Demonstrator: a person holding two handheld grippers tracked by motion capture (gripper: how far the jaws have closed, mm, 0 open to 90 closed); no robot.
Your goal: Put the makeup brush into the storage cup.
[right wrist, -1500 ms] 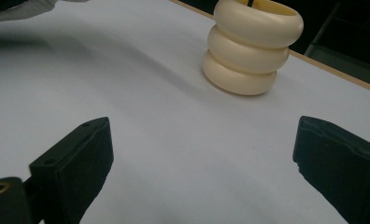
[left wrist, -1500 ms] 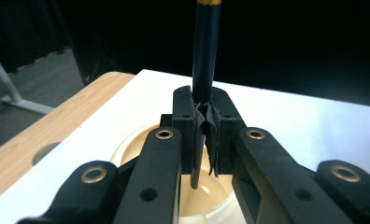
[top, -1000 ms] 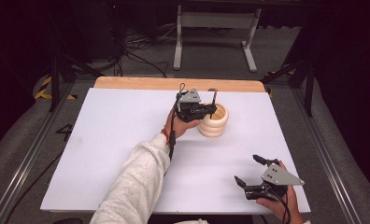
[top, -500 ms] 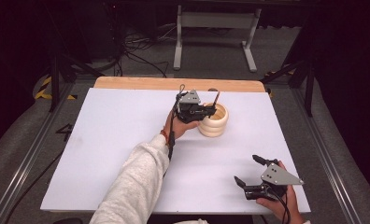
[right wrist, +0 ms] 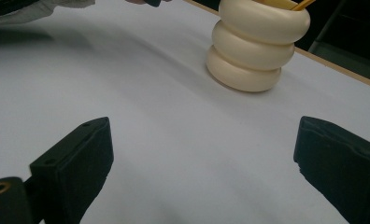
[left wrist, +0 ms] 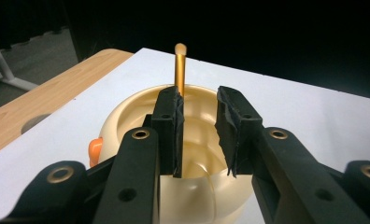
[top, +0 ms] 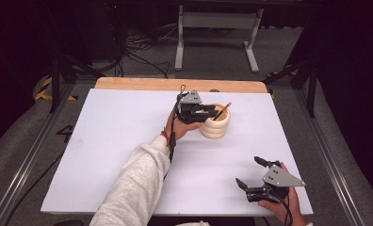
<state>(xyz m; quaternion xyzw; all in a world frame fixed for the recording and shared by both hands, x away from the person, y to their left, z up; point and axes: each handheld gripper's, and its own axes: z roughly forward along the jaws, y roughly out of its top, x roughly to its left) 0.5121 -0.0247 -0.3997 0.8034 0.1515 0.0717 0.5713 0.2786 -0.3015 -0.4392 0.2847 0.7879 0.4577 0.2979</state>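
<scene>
Landmark: the cream ribbed cup [top: 215,124], a stack of three rounded rings, stands on the white table top [top: 104,141] toward its far edge; all places below are told from it.
Sleeve and forearm: the person's left arm in a pale sleeve [top: 135,188] reaches from the near edge up to the cup's left side, so the hand can hover over the rim.
Left gripper: the left gripper [top: 208,113] sits just above the cup's left rim, its jaws pointing into the mouth; in the left gripper view [left wrist: 199,135] they stand a narrow gap apart with nothing between them, probably a letting-go or a careful approach.
Pencil: the golden pencil [top: 222,111] stands inside the cup, leaning toward its far right rim, tip end up; in the left gripper view [left wrist: 179,70] it rises just beyond the left jaw, not pinched.
Orange detail: a small orange part [left wrist: 95,150] sticks out on the cup's outer wall; what it is I cannot tell.
Right gripper: the right gripper [top: 251,173] rests well apart from the cup, near the table's front right edge, jaws spread wide and empty, seemingly parked out of the way.
</scene>
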